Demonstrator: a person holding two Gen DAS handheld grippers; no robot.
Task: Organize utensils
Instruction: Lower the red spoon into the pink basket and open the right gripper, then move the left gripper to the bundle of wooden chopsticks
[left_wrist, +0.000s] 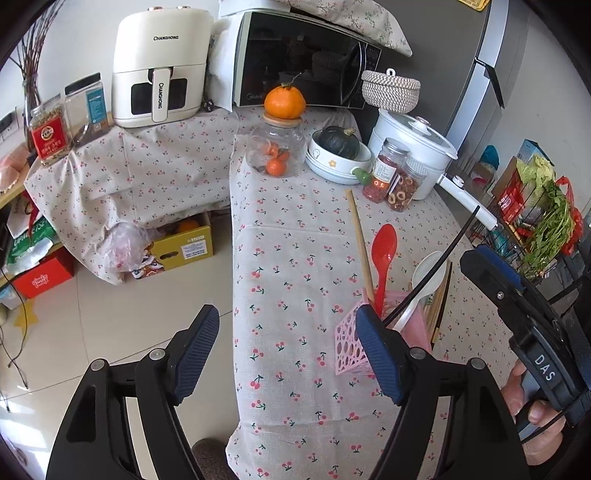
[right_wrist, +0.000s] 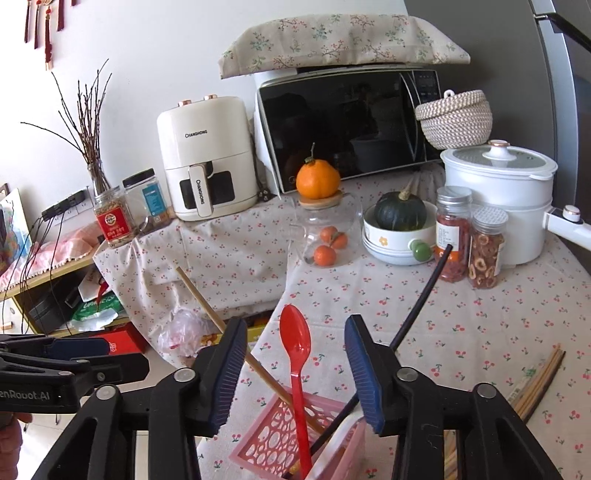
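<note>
A pink perforated holder (left_wrist: 347, 345) stands on the cherry-print tablecloth near the table's front edge. In it lean a red spoon (left_wrist: 384, 254), a white spoon (left_wrist: 428, 269), a wooden chopstick (left_wrist: 360, 240) and a black chopstick (left_wrist: 436, 266). My left gripper (left_wrist: 286, 354) is open just left of the holder, with only cloth between its fingers. My right gripper (right_wrist: 295, 373) is open above the holder (right_wrist: 280, 435). The red spoon (right_wrist: 295, 343) stands between its pads, touching neither. The wooden chopstick (right_wrist: 221, 325) and the black chopstick (right_wrist: 417, 302) lean out to either side.
Several loose chopsticks (right_wrist: 535, 384) lie on the cloth to the right. Behind stand a glass jar topped with an orange (right_wrist: 325, 229), a bowl with a squash (right_wrist: 399, 229), two spice jars (right_wrist: 469, 240), a white pot (right_wrist: 509, 192), a microwave (right_wrist: 351, 125) and an air fryer (right_wrist: 207, 155). Floor lies to the left.
</note>
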